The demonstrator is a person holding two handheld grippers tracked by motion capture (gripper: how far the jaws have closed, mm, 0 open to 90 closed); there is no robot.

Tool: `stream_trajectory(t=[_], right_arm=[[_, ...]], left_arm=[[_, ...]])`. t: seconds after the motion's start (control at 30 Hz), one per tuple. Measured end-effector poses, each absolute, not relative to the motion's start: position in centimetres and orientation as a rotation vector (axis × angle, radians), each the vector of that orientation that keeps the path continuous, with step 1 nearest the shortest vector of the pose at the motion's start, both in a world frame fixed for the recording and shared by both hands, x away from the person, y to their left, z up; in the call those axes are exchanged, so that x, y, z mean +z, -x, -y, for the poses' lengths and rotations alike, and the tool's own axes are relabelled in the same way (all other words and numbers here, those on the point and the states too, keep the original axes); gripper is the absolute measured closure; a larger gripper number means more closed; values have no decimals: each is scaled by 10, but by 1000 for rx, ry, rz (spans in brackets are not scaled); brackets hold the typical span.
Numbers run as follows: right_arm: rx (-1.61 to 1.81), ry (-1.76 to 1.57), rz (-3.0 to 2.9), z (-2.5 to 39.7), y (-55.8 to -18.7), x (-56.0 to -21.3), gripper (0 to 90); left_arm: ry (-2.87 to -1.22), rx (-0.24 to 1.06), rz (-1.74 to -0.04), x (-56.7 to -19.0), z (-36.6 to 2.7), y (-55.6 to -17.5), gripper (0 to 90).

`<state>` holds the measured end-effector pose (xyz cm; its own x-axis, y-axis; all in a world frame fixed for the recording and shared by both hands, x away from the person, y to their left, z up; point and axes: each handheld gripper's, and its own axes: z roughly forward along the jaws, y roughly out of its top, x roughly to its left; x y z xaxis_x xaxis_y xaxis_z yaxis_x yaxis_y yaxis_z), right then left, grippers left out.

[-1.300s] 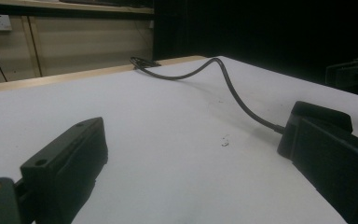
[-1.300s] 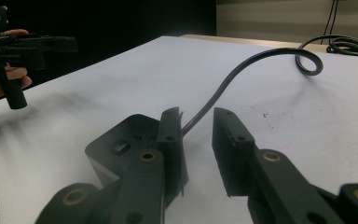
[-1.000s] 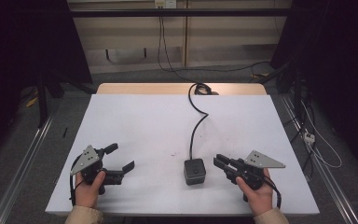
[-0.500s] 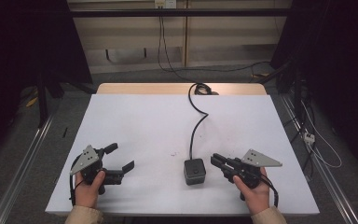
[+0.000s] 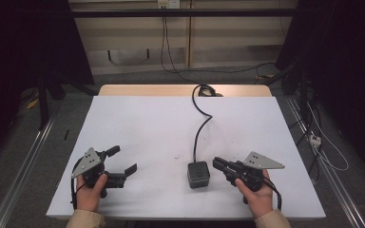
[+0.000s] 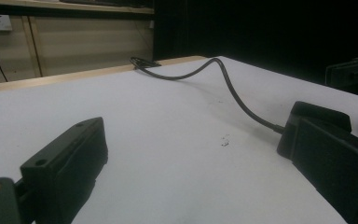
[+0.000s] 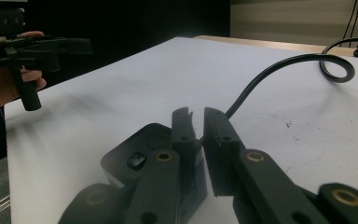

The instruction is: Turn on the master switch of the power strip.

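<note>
The small black box [image 5: 198, 174] sits on the white bench [image 5: 142, 123] near its front edge, its cable [image 5: 201, 124] snaking back to the far edge; no brand or writing can be read on it, just 1 small button on top. The right tongs [image 5: 218, 164] lie just beside the box, jaws nearly closed on nothing. The left tongs [image 5: 122, 160] hover well apart to the left, jaws spread wide and empty.

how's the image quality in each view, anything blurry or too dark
High view: the white table is evenly lit and sharp, its surroundings fall into near black. Left gripper view: the left hand-held gripper is soft and dark up close; the cable is clearer. Right gripper view: the right hand-held gripper is slightly blurred over the black box; dark backdrop.
</note>
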<state>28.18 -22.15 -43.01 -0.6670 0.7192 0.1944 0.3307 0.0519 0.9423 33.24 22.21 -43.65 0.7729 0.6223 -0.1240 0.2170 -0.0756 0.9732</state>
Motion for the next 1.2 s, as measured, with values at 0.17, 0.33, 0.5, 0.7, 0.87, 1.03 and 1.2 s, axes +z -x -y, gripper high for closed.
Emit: stream_trajectory(t=[0.17, 0.33, 0.5, 0.7, 0.87, 1.03, 1.2], right_arm=[[1651, -1045, -2017, 218, -282, -430, 838], [1647, -1038, -2024, 216, -283, -430, 842], [1648, -1029, -2033, 212, -285, -431, 849], [1646, -1023, -2039, 209, -286, -431, 856], [1647, -1020, -2041, 207, -286, -431, 862], [1646, -1011, -2049, 206, -286, -431, 871], [1657, -1013, -2054, 205, -286, -431, 880]], left_arm=[[-1648, 381, -676, -436, -222, -332, 33], [-1647, 380, -680, -436, -223, -332, 33], [-1648, 381, -678, -436, -223, -332, 33], [-1649, 381, -679, -436, -223, -332, 33], [-1649, 381, -678, -436, -223, -332, 33], [-1649, 380, -678, -436, -223, -332, 33], [-1647, 381, -680, -436, -223, -332, 33]])
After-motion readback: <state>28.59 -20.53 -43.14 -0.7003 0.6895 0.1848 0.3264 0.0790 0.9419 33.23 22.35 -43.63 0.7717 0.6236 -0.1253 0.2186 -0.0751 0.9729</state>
